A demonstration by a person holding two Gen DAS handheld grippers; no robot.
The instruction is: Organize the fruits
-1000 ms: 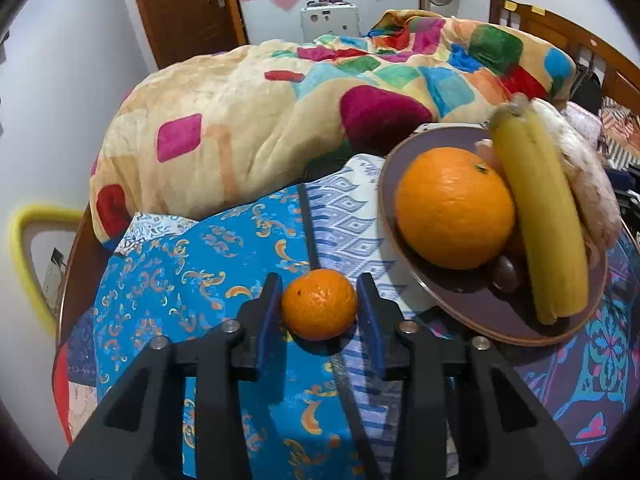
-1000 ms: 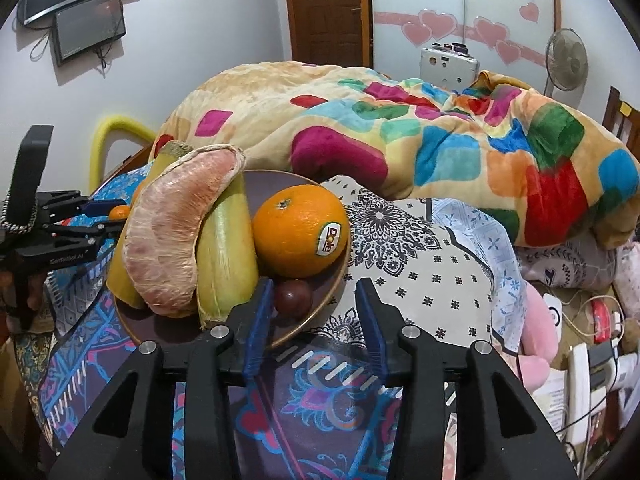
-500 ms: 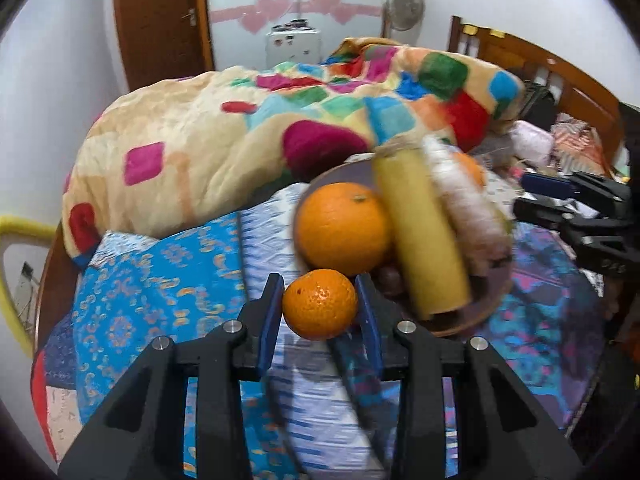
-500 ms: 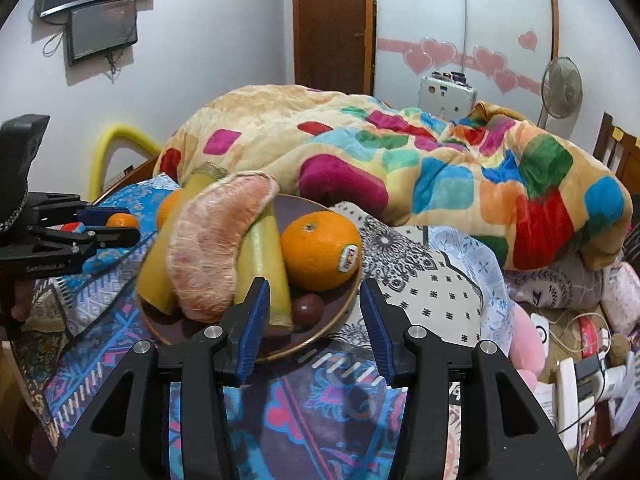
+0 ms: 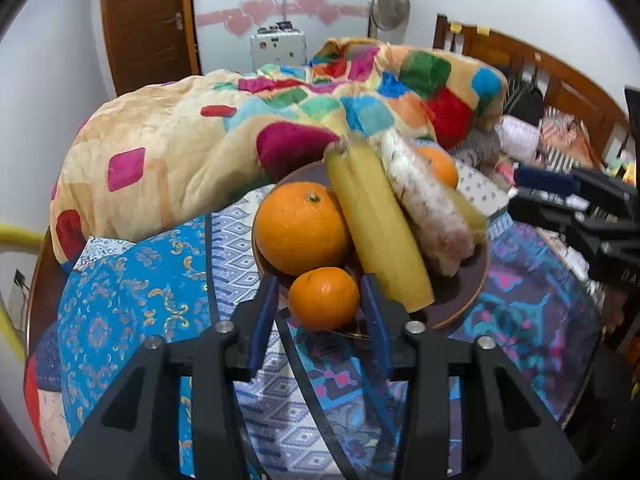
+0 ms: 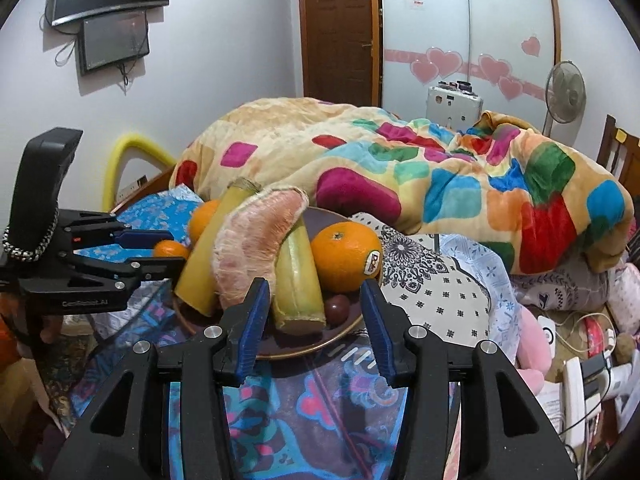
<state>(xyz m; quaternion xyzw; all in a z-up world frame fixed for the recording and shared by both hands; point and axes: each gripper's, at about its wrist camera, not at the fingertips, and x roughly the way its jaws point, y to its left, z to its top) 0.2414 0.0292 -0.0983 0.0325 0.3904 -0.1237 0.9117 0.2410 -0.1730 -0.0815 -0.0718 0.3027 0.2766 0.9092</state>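
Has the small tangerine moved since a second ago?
Yes. The small tangerine went from the blue cloth to the brown plate's rim. The left gripper's jaws have just been opening around it.

Both tongs, left (image 5: 323, 312) and right (image 6: 314, 322), look like matt black plastic with blue rubbery pads and shiny metal screws. The small mandarin (image 5: 323, 298) has slightly glossy, pebbly skin, same as the big orange (image 6: 346, 256) with its shiny sticker. The plate (image 5: 460, 300) is smooth, dark brown, a bit glossy. The peeled pomelo wedge (image 6: 256, 248) looks fuzzy and dry. The blanket (image 6: 400, 160) is plush fleece, the bedsheet (image 5: 132, 280) printed cotton-ish cloth, the door (image 6: 340, 28) varnished wood.
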